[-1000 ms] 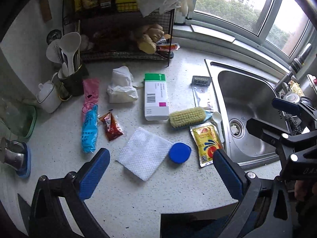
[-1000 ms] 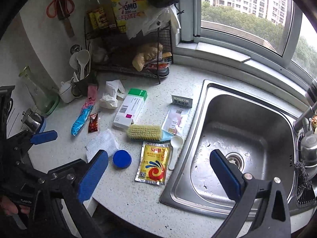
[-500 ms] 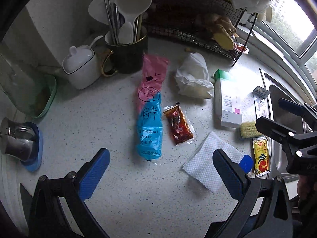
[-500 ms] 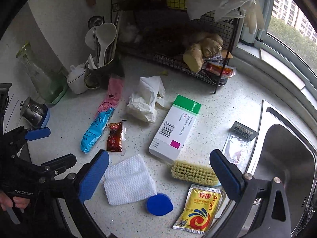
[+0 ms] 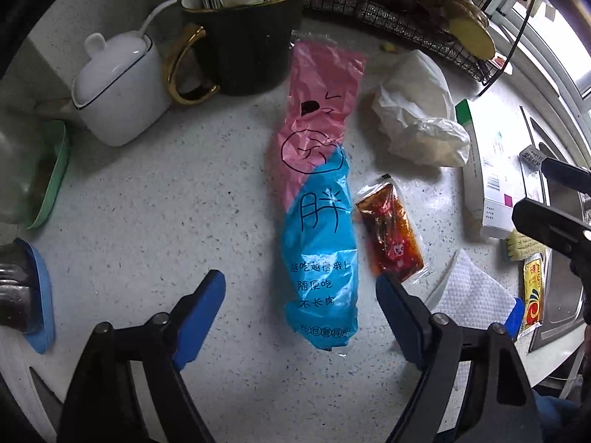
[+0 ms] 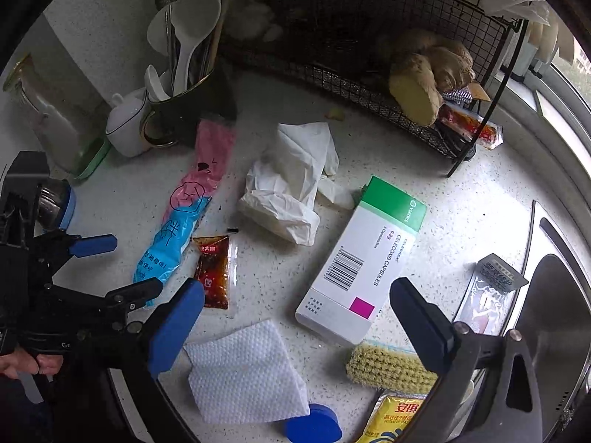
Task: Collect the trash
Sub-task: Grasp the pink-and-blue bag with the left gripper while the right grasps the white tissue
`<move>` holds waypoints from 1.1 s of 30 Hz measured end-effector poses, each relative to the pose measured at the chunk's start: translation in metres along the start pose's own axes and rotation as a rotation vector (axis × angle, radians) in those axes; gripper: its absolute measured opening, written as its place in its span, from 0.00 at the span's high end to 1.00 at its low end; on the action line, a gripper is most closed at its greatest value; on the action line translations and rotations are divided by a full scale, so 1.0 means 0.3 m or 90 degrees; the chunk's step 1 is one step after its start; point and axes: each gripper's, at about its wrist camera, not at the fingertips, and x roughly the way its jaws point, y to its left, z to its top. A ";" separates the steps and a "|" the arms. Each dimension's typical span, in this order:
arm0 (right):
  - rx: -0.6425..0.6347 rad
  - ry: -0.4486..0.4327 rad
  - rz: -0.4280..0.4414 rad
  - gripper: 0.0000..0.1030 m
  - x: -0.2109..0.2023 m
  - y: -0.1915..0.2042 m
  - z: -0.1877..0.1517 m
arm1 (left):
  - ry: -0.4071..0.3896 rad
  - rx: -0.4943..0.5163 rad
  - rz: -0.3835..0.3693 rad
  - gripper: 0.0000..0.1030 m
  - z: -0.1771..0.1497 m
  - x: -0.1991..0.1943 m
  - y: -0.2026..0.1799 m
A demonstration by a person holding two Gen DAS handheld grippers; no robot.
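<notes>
A long pink-and-blue plastic wrapper (image 5: pixel 317 199) (image 6: pixel 184 206) lies on the speckled counter (image 5: pixel 147 221). My left gripper (image 5: pixel 301 291) hangs over its blue end with the jaws closing; the blue pads stand on either side and do not touch it. A red sauce packet (image 5: pixel 389 236) (image 6: pixel 214 269) lies beside the wrapper. My right gripper (image 6: pixel 295 310) is open above a white and green medicine box (image 6: pixel 364 258), a folded paper towel (image 6: pixel 243 373) and a crumpled white tissue (image 6: pixel 291 188).
A dark utensil mug (image 5: pixel 243 40), a white lidded pot (image 5: pixel 118 85) and a wire rack (image 6: pixel 369 55) with ginger stand at the back. A scrub brush (image 6: pixel 388 367), a blue cap (image 6: pixel 314 426), a yellow sachet (image 6: pixel 395 421) and the sink (image 6: pixel 554 313) are on the right.
Both grippers moved left across the counter and lower, away from the sink. The pink-and-blue wrapper now lies between my left fingers, which have narrowed.
</notes>
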 end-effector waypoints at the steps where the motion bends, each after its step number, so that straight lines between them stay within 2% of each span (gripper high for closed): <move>1: 0.000 0.001 -0.003 0.02 0.004 0.001 0.003 | -0.001 -0.001 0.002 0.24 0.000 0.006 0.002; 2: 0.001 0.000 -0.003 0.02 0.008 0.004 0.007 | 0.002 -0.001 0.002 0.28 0.002 0.013 0.003; 3: 0.002 0.000 -0.002 0.02 0.008 0.005 0.011 | 0.007 0.000 -0.001 0.39 0.001 0.020 0.005; 4: 0.002 0.000 -0.002 0.02 0.007 0.006 0.014 | 0.011 -0.003 -0.003 0.46 -0.004 0.024 0.012; 6: -0.004 -0.001 -0.003 0.02 0.006 0.012 0.020 | 0.020 -0.010 -0.003 0.64 -0.010 0.038 0.021; 12: -0.012 0.003 -0.002 0.02 0.019 0.015 0.041 | 0.006 -0.014 -0.007 0.82 -0.045 0.014 0.019; 20: -0.033 -0.002 0.006 0.02 0.051 0.043 0.104 | -0.033 -0.056 -0.015 0.89 -0.086 -0.095 0.040; 25: -0.056 0.006 0.003 0.02 0.130 0.088 0.174 | -0.047 -0.061 -0.013 0.90 -0.084 -0.140 0.056; 30: -0.068 0.032 0.007 0.02 0.232 0.111 0.230 | -0.044 -0.066 -0.013 0.90 -0.059 -0.126 0.080; 33: -0.079 0.045 0.011 0.12 0.286 0.126 0.257 | -0.043 -0.063 -0.012 0.90 -0.017 -0.106 0.068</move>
